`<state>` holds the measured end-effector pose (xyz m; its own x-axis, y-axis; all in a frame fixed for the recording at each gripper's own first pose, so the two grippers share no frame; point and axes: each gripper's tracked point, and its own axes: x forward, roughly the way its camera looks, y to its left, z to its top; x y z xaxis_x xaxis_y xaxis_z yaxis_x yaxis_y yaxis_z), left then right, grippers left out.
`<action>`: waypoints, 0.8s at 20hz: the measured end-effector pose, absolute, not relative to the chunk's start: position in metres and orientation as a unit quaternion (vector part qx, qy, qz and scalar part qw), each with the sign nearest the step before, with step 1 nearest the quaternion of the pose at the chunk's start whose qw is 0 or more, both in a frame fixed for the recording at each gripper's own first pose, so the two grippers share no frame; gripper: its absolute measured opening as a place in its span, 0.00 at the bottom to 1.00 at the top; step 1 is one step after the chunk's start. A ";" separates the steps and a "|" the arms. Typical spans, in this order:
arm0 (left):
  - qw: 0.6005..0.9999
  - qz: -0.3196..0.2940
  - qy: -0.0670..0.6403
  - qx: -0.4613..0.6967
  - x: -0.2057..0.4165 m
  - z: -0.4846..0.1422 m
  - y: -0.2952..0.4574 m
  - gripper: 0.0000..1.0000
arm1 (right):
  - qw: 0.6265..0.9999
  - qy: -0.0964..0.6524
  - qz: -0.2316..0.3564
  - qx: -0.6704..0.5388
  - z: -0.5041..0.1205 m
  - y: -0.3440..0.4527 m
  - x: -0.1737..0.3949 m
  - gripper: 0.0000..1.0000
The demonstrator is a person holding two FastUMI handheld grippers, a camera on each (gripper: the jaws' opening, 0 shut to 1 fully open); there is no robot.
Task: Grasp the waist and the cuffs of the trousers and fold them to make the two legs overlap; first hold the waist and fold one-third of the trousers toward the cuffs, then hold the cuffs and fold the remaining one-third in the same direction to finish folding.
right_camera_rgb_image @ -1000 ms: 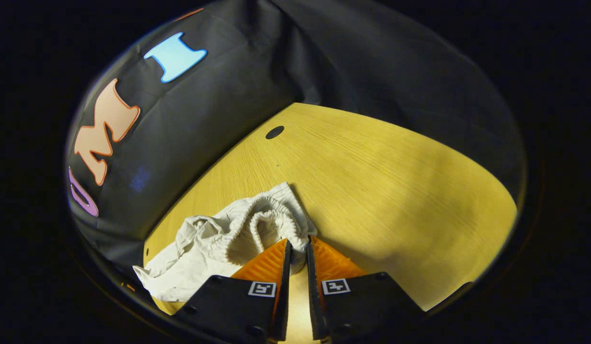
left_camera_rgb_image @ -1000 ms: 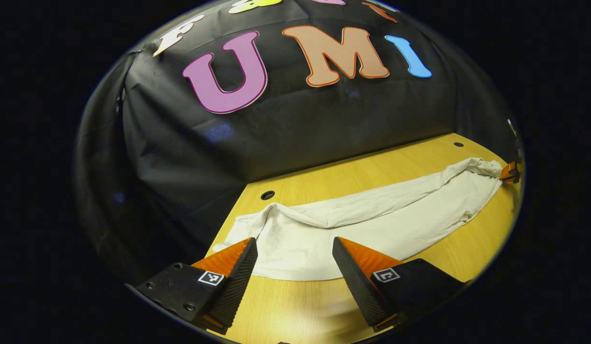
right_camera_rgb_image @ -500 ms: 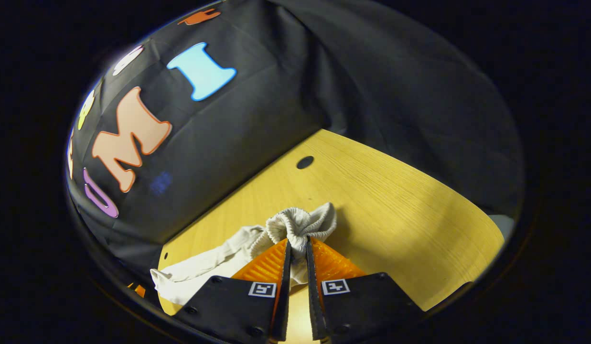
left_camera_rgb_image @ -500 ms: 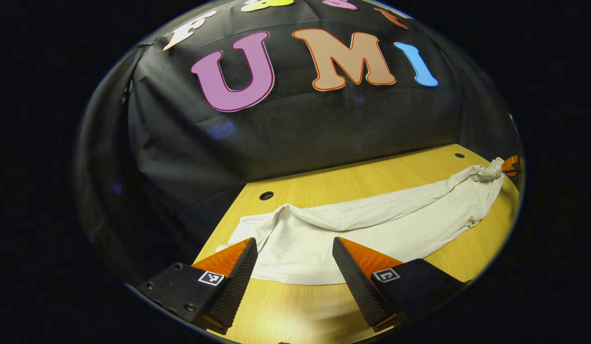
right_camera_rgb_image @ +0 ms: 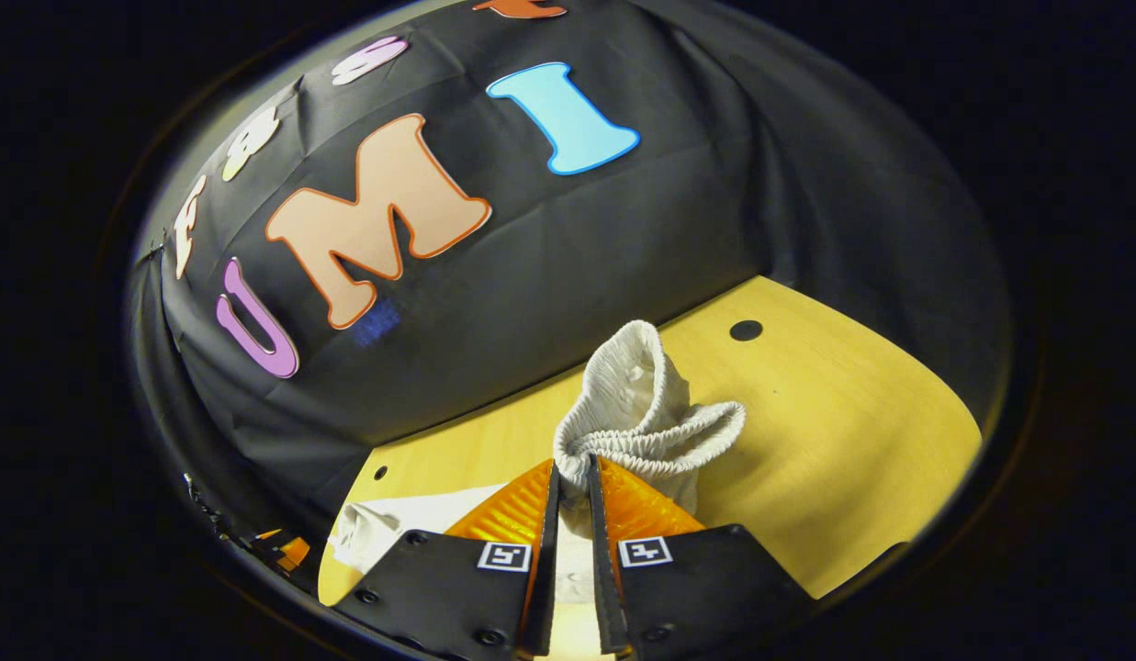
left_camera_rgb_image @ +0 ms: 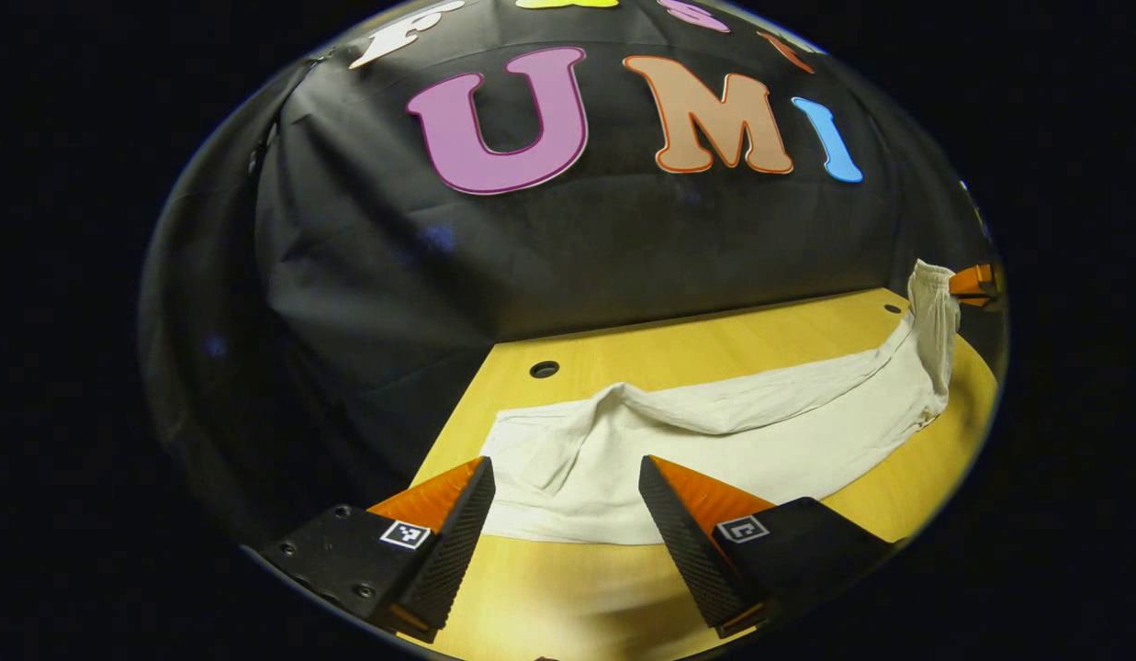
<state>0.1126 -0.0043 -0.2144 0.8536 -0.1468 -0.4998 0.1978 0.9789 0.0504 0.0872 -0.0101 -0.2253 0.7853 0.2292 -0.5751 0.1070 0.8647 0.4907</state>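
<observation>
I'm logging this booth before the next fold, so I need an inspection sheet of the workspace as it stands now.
Surface: wooden table with round holes.
Job's things: white trousers spread lengthwise on the table; elastic waist lifted off it, the cloth below hanging slack.
Clutter: nothing seen.
Grippers: left tongs open, low over the cuff end, not pinching; right tongs shut on the waist.
Cables: nothing seen.
Surroundings: black cloth wall behind the table.
</observation>
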 end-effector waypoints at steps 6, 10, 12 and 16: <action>0.961 -0.081 0.261 0.038 0.114 -0.225 0.047 0.96 | 0.906 0.329 0.082 0.252 -0.212 0.093 0.094 0.21; 0.959 -0.083 0.268 0.035 0.111 -0.234 0.072 0.96 | 0.894 0.374 0.111 0.222 -0.249 0.147 0.075 0.21; 0.958 -0.086 0.272 0.032 0.110 -0.240 0.082 0.96 | 0.886 0.397 0.120 0.208 -0.270 0.175 0.063 0.20; 0.956 -0.092 0.279 0.028 0.115 -0.251 0.095 0.96 | 0.870 0.447 0.146 0.147 -0.317 0.206 0.033 0.21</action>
